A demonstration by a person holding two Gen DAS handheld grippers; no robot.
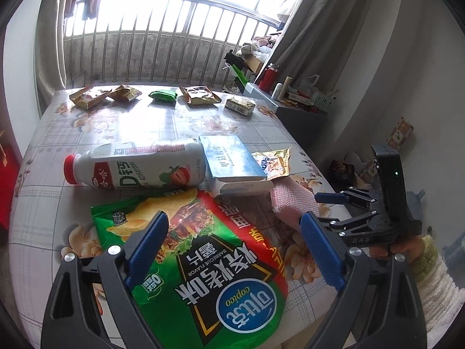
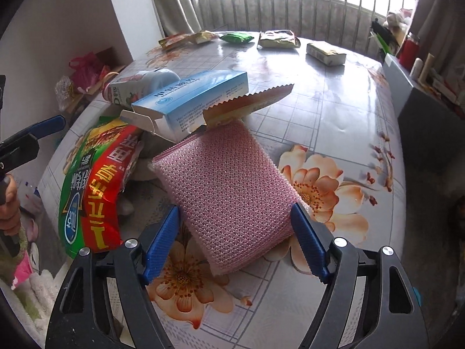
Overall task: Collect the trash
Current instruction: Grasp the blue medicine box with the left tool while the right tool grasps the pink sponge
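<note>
My left gripper (image 1: 234, 247) hangs open over a green and red chip bag (image 1: 221, 261) lying flat on the table, and its pads do not touch the bag. Beyond the bag lie a white strawberry-milk bottle (image 1: 139, 165) on its side, an opened blue box (image 1: 229, 157) and a gold wrapper (image 1: 273, 160). My right gripper (image 2: 235, 224) is open astride a pink mesh sponge (image 2: 229, 186). Its fingertips stand close at the sponge's two sides, which show no squeeze. The sponge's far end is tucked under the blue box (image 2: 197, 96) and gold wrapper (image 2: 250, 104). The right gripper (image 1: 319, 208) comes in from the right.
Several snack wrappers (image 1: 87, 97) and a small pale pack (image 1: 239, 106) line the far edge of the flowered table (image 1: 145, 122). A grey cabinet (image 1: 299, 113) with clutter stands at the right. Curtains and a window railing are behind. Bags lie on the floor to the left (image 2: 87, 69).
</note>
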